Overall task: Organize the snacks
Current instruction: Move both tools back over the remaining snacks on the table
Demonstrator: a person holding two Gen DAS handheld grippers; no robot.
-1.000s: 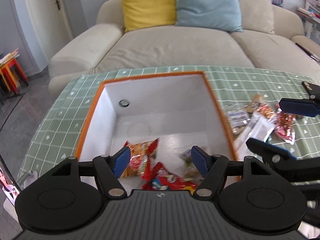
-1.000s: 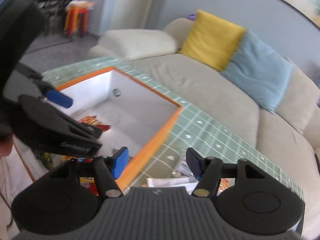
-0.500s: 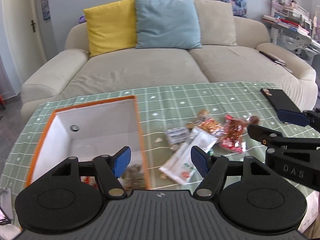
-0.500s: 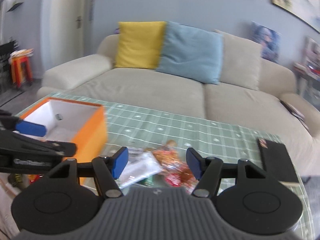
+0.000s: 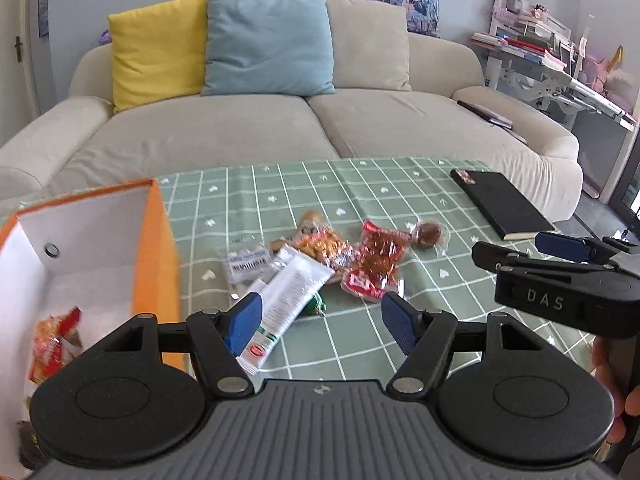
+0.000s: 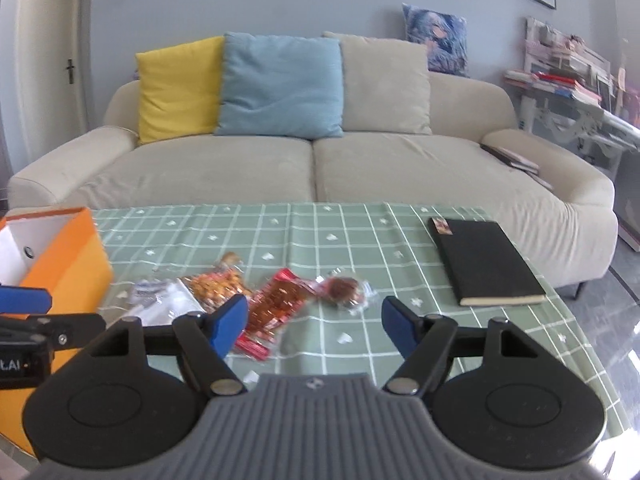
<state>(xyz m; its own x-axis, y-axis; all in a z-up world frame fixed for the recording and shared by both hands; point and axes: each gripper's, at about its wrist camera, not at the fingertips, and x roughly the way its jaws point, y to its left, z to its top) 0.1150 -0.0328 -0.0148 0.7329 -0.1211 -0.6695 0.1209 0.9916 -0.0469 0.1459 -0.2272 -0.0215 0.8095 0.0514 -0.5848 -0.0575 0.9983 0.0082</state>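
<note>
A pile of snack packets lies on the green checked tablecloth: a long white packet (image 5: 286, 294), an orange packet (image 5: 320, 246), a red packet (image 5: 376, 266) and a small round brown sweet (image 5: 430, 234). The orange box (image 5: 158, 248) with white inside stands at the left and holds a red packet (image 5: 52, 346). My left gripper (image 5: 322, 322) hovers open over the near end of the pile, nothing between its fingers. My right gripper (image 6: 314, 322) hangs above the red packet (image 6: 276, 306) and the sweet (image 6: 344, 288); its jaws are opening and hold nothing.
A black notebook (image 5: 502, 204) lies at the table's right side, also in the right wrist view (image 6: 482, 262). A beige sofa (image 6: 312, 160) with yellow and blue cushions runs behind the table. The right gripper's body (image 5: 560, 300) shows at the right of the left wrist view.
Both grippers have swung right, from above the orange box to above the snack pile. The right gripper's jaws stand wider than before. The left jaws are unchanged.
</note>
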